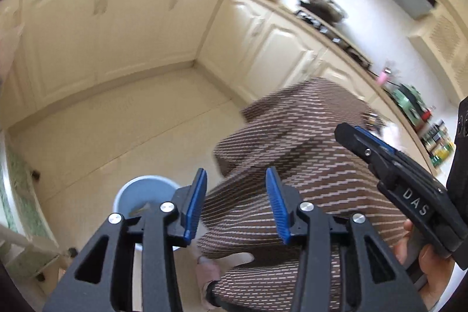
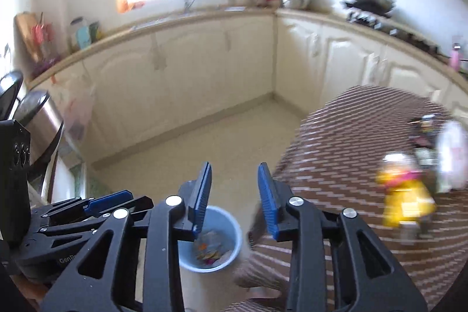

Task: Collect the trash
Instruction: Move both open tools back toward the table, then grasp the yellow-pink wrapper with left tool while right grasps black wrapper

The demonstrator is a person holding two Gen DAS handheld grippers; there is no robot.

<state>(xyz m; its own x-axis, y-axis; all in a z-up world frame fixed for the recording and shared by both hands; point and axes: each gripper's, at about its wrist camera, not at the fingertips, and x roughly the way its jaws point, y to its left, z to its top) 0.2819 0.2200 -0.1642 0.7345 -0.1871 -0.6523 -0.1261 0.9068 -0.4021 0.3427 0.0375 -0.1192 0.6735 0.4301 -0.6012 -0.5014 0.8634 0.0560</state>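
Note:
A light blue bin stands on the kitchen floor; in the right wrist view (image 2: 231, 227) it holds several scraps of trash (image 2: 209, 249). It also shows in the left wrist view (image 1: 137, 189), partly behind my fingers. My left gripper (image 1: 237, 203) is open and empty, above the edge of a table with a brown striped cloth (image 1: 307, 165). My right gripper (image 2: 234, 201) is open and empty, above the bin. The right gripper also shows in the left wrist view (image 1: 365, 145), and the left gripper in the right wrist view (image 2: 96, 206).
Cream cabinets (image 2: 204, 69) line the far and right walls under a cluttered counter with a hob (image 2: 368, 5). A yellow bottle (image 2: 406, 201) and other blurred items stand on the striped cloth (image 2: 351, 151). A metal kettle (image 2: 41, 119) is at left.

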